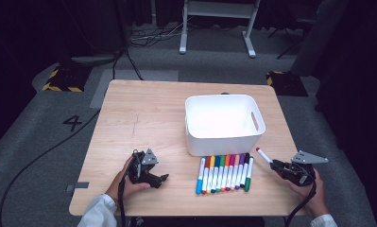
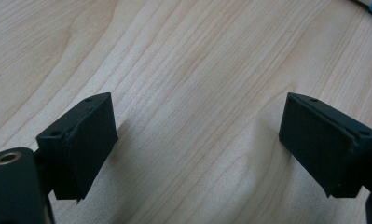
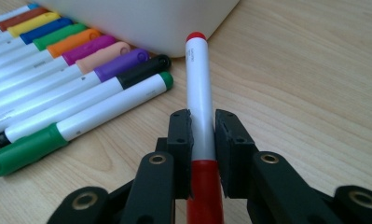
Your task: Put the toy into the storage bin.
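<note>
A red-capped marker point(image 1: 263, 154) with a white barrel is held off the table at the right; my right gripper point(image 1: 275, 165) is shut on it. In the right gripper view the pads point(image 3: 181, 135) pinch the barrel of the red marker point(image 3: 196, 79), whose tip points at the corner of the white bin point(image 3: 141, 18). A row of several coloured markers point(image 1: 225, 173) lies side by side in front of the white bin point(image 1: 224, 142). My left gripper point(image 1: 160, 179) rests at the front left, open, with bare wood between its jaws point(image 2: 197, 135).
The wooden table point(image 1: 143, 113) has free surface left of the bin. A strip of grey tape point(image 1: 77, 186) sticks out at its front left edge. Cables point(image 1: 39, 156) run across the grey floor, and a white desk frame point(image 1: 217, 28) stands behind the table.
</note>
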Demonstrator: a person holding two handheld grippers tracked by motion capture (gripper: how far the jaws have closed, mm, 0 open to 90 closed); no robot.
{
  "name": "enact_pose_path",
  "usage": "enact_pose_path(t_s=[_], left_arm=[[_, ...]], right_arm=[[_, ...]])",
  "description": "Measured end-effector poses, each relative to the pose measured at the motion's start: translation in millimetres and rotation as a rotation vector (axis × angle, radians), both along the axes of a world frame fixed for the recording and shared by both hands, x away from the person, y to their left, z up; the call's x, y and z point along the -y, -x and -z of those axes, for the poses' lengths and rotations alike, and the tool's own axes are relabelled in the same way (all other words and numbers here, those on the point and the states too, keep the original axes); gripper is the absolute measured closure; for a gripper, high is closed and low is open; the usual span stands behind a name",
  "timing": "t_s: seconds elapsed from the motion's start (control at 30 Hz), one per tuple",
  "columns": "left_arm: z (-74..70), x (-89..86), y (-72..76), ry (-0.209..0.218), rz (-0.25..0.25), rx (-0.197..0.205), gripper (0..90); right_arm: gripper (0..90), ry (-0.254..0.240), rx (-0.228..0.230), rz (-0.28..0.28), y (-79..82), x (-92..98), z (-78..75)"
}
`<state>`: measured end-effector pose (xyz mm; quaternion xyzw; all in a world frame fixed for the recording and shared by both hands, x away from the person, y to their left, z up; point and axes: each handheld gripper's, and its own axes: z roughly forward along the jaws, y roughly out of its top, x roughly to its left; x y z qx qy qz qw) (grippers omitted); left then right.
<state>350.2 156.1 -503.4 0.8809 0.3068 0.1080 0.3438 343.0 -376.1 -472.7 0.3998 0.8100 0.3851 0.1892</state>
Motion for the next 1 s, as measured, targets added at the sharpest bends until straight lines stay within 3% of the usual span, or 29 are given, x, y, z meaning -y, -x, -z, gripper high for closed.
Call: enact_pose_path(t_s=[0.2, 0.43, 0.63, 0.9, 1.0], left_arm=[[0.1, 0.1, 0.0, 0.001, 0.001, 0.000, 11.3], [0.0, 0.0, 0.0, -0.001, 0.000, 0.000, 11.3], [0.0, 0.0, 0.0, 0.001, 0.001, 0.000, 11.3], [-0.1, 0.0, 0.1, -0.001, 0.000, 0.000, 11.3], [0.0, 0.0, 0.0, -0.001, 0.000, 0.000, 11.3]], right_arm=[[77.5, -0.038, 0.023, -0.001, 1.9, 5.4, -8.9], [77.4, -0.098, 0.097, -0.033, 9.0, 11.5, -32.5], [77.4, -0.096, 0.146, -0.056, 7.6, 9.9, -52.8], [77.4, -0.076, 0.243, -0.121, -7.6, 2.1, -104.3], [77.4, -0.066, 0.250, -0.120, -11.9, 1.6, -112.6]])
